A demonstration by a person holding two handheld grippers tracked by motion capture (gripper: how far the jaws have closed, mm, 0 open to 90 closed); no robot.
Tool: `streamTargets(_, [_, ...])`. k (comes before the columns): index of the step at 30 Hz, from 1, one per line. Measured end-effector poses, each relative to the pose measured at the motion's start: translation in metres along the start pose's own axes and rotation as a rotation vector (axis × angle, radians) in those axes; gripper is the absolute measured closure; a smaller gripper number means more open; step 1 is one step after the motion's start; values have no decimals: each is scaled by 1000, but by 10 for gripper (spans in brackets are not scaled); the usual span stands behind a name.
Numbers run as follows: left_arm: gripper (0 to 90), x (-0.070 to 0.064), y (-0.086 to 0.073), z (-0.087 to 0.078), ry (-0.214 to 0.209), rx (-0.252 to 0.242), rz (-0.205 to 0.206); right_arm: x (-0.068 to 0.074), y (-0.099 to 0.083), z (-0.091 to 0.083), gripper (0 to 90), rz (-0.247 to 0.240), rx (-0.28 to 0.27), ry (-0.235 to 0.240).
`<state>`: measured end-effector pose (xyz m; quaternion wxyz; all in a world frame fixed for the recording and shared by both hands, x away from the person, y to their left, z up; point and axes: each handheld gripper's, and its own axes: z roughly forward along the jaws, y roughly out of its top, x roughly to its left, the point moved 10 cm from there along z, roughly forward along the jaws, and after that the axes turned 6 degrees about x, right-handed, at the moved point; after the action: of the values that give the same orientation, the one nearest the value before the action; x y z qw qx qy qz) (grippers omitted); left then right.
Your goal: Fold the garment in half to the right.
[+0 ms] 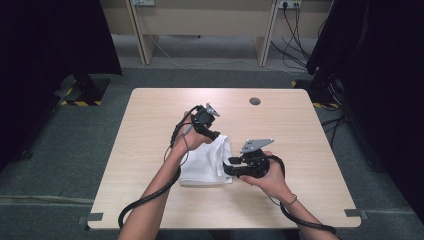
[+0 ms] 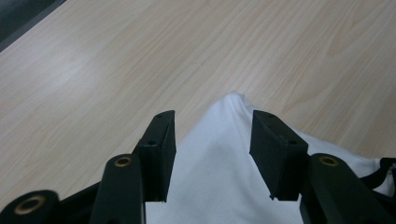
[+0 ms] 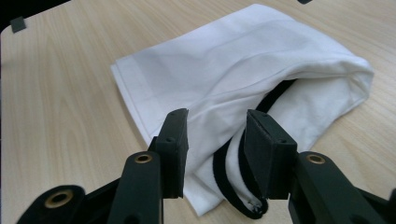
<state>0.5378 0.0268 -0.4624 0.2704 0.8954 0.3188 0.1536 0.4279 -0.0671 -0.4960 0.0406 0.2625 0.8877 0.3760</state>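
Observation:
A white folded garment (image 1: 205, 162) with black trim lies on the middle of the wooden table (image 1: 300, 135). My left gripper (image 1: 215, 134) hovers over its far corner. In the left gripper view the jaws stand open (image 2: 212, 135), with a raised point of the white garment (image 2: 219, 177) between them, apart from both pads. My right gripper (image 1: 230, 162) is at the garment's right edge, pointing left. In the right gripper view it is open (image 3: 215, 135) over the white garment (image 3: 233, 65), where a black band (image 3: 224, 182) curls out of the opening.
A round cable hole (image 1: 255, 101) sits in the table's far side. Tape marks (image 1: 95, 217) lie at the near corners. Dark curtains flank the table, and a desk with cables (image 1: 295, 35) stands beyond it. Bare wood surrounds the garment.

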Motion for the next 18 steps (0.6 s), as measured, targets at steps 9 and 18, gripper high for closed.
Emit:
streamTargets(9, [494, 10, -15, -13, 26, -24, -23, 19, -1, 10, 512, -54, 40, 12])
streamTargets(18, [492, 19, -35, -22, 40, -28, -42, 20, -10, 25, 708, -49, 89, -24])
